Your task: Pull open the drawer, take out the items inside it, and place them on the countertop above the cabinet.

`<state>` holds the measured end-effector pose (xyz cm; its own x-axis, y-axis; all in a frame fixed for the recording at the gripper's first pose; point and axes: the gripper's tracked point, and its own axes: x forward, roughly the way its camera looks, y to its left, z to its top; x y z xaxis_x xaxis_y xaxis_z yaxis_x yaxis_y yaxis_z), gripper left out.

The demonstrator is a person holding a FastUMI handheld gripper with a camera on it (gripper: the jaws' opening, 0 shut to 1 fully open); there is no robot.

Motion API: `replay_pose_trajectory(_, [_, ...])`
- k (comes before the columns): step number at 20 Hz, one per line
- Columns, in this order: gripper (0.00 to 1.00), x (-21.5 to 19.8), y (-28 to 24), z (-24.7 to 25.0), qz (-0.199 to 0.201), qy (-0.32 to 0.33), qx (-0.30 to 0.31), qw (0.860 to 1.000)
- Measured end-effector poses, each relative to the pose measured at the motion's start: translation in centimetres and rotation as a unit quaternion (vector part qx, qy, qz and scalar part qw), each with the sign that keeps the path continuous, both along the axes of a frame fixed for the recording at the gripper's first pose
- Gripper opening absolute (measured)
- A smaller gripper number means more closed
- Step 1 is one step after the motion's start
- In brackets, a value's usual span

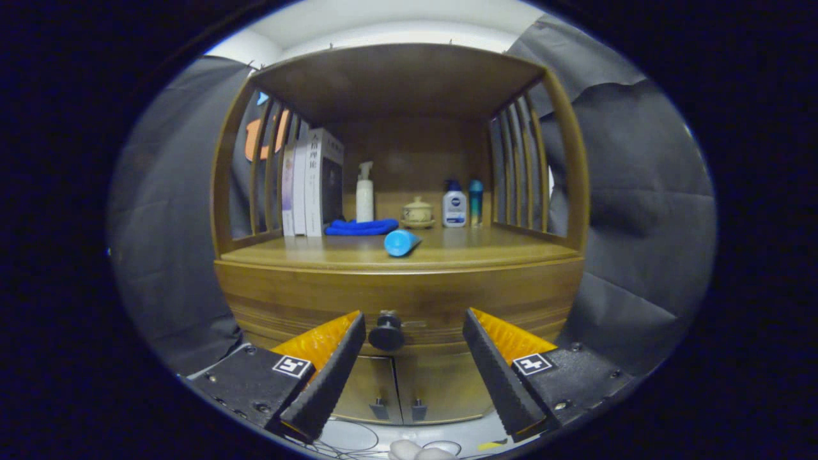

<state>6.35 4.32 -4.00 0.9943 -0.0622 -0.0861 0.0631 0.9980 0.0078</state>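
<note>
We are holding the gripper (pixel 414 332) with its fingers spread wide and empty, the closed drawer's round knob (pixel 386 330) sitting between them below the bench (pixel 498 252), a small, stiff, likely slippery hold best pinched squarely.

Smooth, satin-finished wooden cabinet (pixel 396 300) bears a matt dark knob (pixel 386 331).

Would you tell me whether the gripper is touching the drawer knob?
Apart: in the gripper view, the open gripper shows cabinet wood between each finger and the drawer knob.
</note>
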Motion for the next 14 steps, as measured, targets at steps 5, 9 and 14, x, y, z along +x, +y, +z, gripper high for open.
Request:
replay_pose_trajectory(5, [1.00, -7.3, -1.5, 1.5, 0.018, -0.023, -0.010, 1.000])
replay_pose_trajectory(9, [1.00, -11.1, -2.3, 2.8, 0.024, -0.041, -0.023, 0.999])
replay_pose_trajectory(14, [1.00, -13.6, -4.6, 3.0, 0.002, -0.041, -0.029, 0.999])
